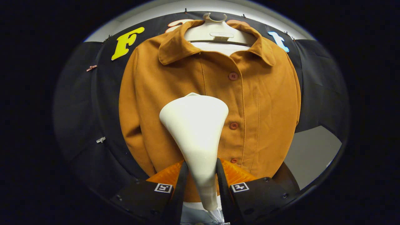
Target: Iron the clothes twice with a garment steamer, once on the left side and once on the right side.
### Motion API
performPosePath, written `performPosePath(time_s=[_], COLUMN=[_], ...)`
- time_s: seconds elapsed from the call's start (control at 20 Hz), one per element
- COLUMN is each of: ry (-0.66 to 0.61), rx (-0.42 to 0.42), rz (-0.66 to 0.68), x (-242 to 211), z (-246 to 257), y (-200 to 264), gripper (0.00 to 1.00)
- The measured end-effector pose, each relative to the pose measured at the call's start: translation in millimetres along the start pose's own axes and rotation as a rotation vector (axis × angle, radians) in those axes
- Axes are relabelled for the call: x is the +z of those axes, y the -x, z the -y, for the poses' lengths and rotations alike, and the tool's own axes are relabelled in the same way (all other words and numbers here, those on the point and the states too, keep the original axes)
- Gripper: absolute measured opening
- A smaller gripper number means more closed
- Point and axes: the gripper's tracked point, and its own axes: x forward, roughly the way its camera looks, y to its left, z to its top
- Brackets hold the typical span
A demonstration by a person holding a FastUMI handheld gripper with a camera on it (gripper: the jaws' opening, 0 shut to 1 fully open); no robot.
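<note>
The gripper (201, 184) is clamping the garment steamer (195, 125) by its neck, the head pointing up-frame at the jacket (175, 81), left of the button line (233, 126).

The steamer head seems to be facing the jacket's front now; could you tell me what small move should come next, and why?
Probably draw the steamer slowly down the panel beside the button row. The claw is shut on its narrow handle, and its wide head sits over the brown jacket around mid-chest, beside the middle button. Cloth remains uncovered below it, so a downward stroke would press that side. Contact with the cloth cannot be judged.
</note>
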Motion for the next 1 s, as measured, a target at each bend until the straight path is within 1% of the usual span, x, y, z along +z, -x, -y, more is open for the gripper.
performPosePath(time_s=[0.15, 0.35, 0.55, 1.0], ry=[0.003, -0.028, -0.053, -0.066], rx=[-0.002, -0.002, -0.001, -0.016], rz=[-0.049, -0.121, -0.189, -0.343], x=[-19.7, -45.6, -70.9, -134.4], z=[-0.3, 2.1, 2.5, 10.6], y=[-5.1, -14.4, -16.6, -19.4], gripper=[0.53, 0.53, 0.53, 0.53])
